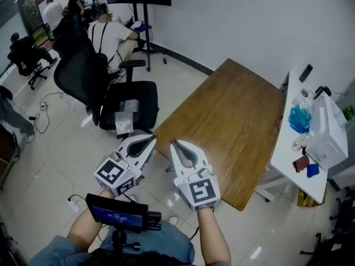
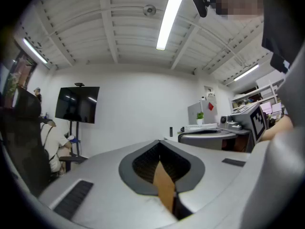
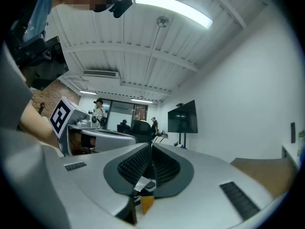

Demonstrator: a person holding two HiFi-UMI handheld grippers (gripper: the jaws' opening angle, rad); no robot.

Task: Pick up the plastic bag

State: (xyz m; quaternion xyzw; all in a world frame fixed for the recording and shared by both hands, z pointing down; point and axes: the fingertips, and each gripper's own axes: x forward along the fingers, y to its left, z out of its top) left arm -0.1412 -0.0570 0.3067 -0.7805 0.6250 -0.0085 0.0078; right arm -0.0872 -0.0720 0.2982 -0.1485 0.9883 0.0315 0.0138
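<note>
A clear, crumpled plastic bag [image 1: 126, 117] lies on the seat of a black office chair [image 1: 145, 96], ahead and slightly left of both grippers. My left gripper [image 1: 150, 142] is held level above the floor, short of the chair's front edge, with its jaws together and nothing between them. Beside it my right gripper [image 1: 175, 144] is also level, shut and empty, near the corner of the wooden table [image 1: 233, 121]. In the left gripper view the left gripper [image 2: 159, 143] faces a white wall. In the right gripper view the right gripper [image 3: 151, 146] points across the room. The bag shows in neither gripper view.
A second, high-backed black chair [image 1: 80, 76] stands behind the first one. A white desk [image 1: 294, 165] with blue items and a white machine is at the right. People sit at the far left. Cables [image 1: 41, 112] lie on the tiled floor.
</note>
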